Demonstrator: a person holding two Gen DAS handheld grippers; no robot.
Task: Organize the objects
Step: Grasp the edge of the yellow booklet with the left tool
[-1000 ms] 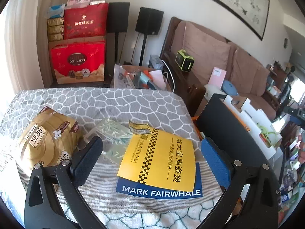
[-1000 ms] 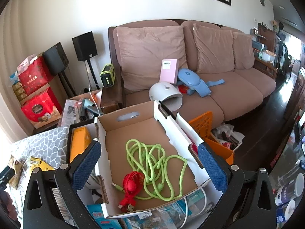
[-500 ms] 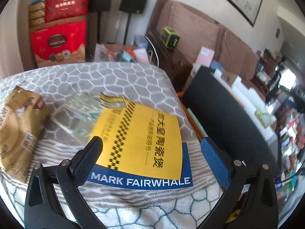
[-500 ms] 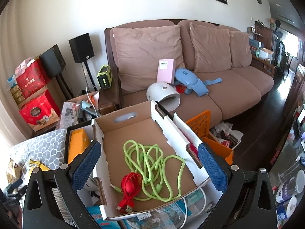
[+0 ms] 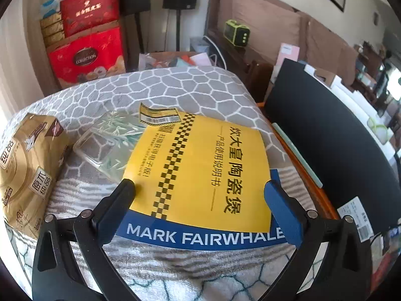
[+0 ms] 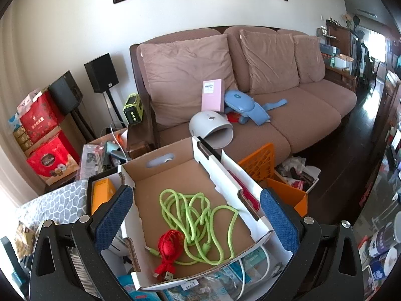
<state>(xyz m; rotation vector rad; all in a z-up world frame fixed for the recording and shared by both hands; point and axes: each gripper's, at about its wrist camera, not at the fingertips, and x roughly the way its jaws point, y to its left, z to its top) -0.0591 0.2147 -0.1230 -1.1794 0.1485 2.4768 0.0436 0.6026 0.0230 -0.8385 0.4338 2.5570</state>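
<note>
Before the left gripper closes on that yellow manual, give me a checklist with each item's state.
1. Left gripper open wide enough: ok, its fingers straddle the yellow manual.
2. Manual lying flat on the patterned cloth: ok.
3. Manual alone in the grasp: not ok, it lies on a blue booklet and overlaps a clear bamboo-print case.
4. Fingertips touching the cloth: cannot tell.
5. Right gripper free: ok, open and empty over the cardboard box.
6. Room in the box: ok, only a green cable and a red cable inside.
</note>
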